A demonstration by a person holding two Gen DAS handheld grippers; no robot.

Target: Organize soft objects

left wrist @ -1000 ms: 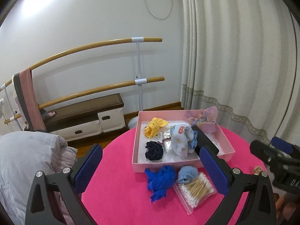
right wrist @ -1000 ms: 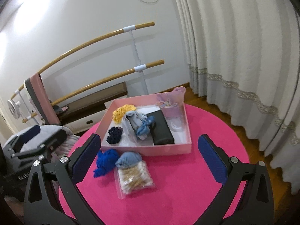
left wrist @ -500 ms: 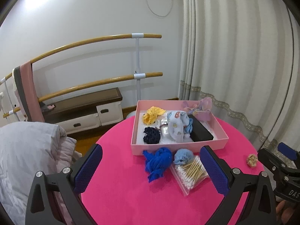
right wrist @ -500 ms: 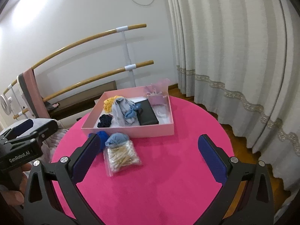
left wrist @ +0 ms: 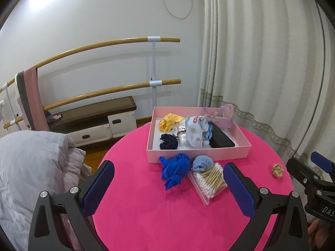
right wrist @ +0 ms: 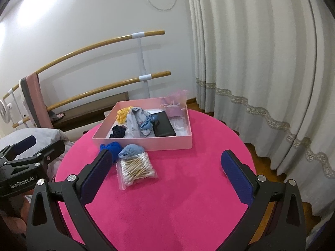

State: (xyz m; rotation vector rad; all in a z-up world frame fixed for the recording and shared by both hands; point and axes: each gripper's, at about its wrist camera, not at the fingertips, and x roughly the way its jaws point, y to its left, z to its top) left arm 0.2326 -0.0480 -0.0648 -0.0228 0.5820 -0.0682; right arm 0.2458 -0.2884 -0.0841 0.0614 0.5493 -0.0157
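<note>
On my left wrist camera, the left gripper (left wrist: 168, 185) has its jaws spread wide and holds nothing. The bright blue cloth (left wrist: 174, 170) lies crumpled on the round pink table (left wrist: 167, 219), ahead of the jaws and between them in the frame, nearer the left finger than the right. Just to its right, a pale blue cloth ball (left wrist: 202, 163) rests against a clear bag of cotton swabs (left wrist: 210, 178), which sits close to the right finger's tip. Behind all three stands the pink tray (left wrist: 199, 152), holding a yellow cloth (left wrist: 169, 121), a dark navy cloth (left wrist: 169, 141), a patterned white cloth (left wrist: 195, 130), a flat black case (left wrist: 220, 139) and a lilac pouch (left wrist: 225, 115) at its far corner. A small tan scrunchie (left wrist: 277, 170) lies alone near the table's right edge, well apart from the tray, next to the right gripper (left wrist: 309, 173) coming in from that side. Beyond the table I see a grey bedding pile (left wrist: 31, 167), a wooden double rail (left wrist: 104, 67) on the white wall, a low cabinet (left wrist: 94, 123) and cream curtains (left wrist: 261, 62).

On my right wrist camera, the right gripper (right wrist: 167, 172) is likewise wide apart and empty. The bag of cotton swabs (right wrist: 135, 169) lies between the jaws, just beside the left finger, with the pale blue cloth ball (right wrist: 130, 150) at its far end and the bright blue cloth (right wrist: 111, 147) partly hidden behind that fingertip. The pink tray (right wrist: 146, 143) sits just past them. The left gripper (right wrist: 27, 156) shows at the left edge.
</note>
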